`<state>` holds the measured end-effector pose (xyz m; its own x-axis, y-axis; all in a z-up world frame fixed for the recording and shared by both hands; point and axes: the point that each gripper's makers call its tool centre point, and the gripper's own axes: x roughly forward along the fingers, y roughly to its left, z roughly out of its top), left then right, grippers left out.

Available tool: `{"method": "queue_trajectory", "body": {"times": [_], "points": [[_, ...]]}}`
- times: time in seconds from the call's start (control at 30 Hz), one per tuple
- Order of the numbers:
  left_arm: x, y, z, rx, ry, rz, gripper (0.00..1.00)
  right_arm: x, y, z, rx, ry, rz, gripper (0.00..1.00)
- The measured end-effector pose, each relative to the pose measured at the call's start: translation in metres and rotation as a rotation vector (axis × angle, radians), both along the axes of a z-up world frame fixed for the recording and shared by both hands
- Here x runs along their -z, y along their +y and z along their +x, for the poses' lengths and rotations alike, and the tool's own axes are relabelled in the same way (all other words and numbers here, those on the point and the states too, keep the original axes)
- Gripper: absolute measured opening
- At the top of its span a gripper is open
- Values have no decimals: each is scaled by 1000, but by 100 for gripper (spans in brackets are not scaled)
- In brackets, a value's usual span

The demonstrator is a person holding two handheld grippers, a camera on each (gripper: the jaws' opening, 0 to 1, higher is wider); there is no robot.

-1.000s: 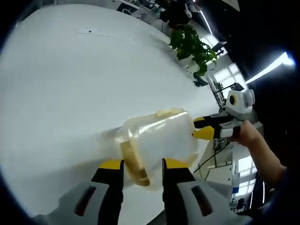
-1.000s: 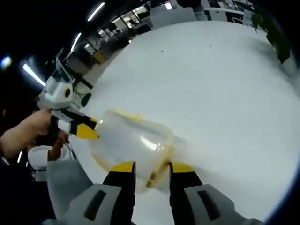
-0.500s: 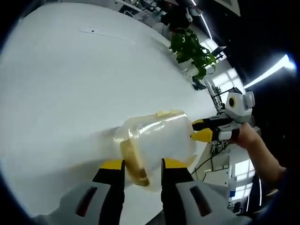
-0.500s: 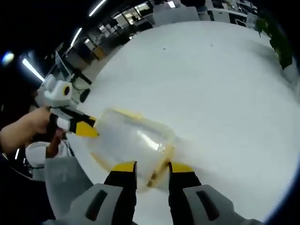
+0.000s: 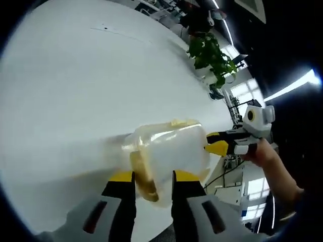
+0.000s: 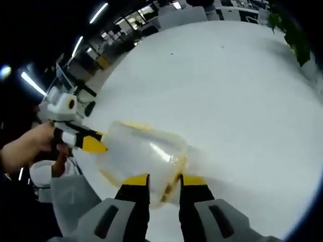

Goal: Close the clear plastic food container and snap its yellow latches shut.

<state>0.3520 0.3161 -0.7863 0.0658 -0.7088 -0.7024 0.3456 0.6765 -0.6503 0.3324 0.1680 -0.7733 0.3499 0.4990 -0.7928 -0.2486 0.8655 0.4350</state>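
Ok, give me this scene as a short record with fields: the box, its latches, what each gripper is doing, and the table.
box: clear plastic container lying on the table
latches: yellow latch between the left gripper's jaws; another yellow latch between the right gripper's jaws
left gripper: at one end of the container
right gripper: at the opposite end
table: white
background: potted plant

You have wide bare white table (image 5: 75, 85) beyond the clear container (image 5: 171, 148), open to the far edge. Both grippers flank the container: your left gripper (image 5: 153, 177) at one end, your right gripper (image 6: 163, 177) at the other. A potted plant (image 5: 209, 55) blocks the far right edge.
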Motion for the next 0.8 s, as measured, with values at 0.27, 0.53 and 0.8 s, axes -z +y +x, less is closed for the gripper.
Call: {"method": "queue_trajectory", "body": {"times": [0.27, 0.53, 0.8], "points": [[-2, -13, 5, -16, 25, 19, 19, 3, 4, 0, -33, 46, -13, 18], [-2, -12, 2, -20, -10, 18, 25, 3, 5, 1, -54, 70, -49, 20], [-3, -8, 1, -48, -38, -4, 26, 1, 4, 2, -51, 60, -59, 21]]}}
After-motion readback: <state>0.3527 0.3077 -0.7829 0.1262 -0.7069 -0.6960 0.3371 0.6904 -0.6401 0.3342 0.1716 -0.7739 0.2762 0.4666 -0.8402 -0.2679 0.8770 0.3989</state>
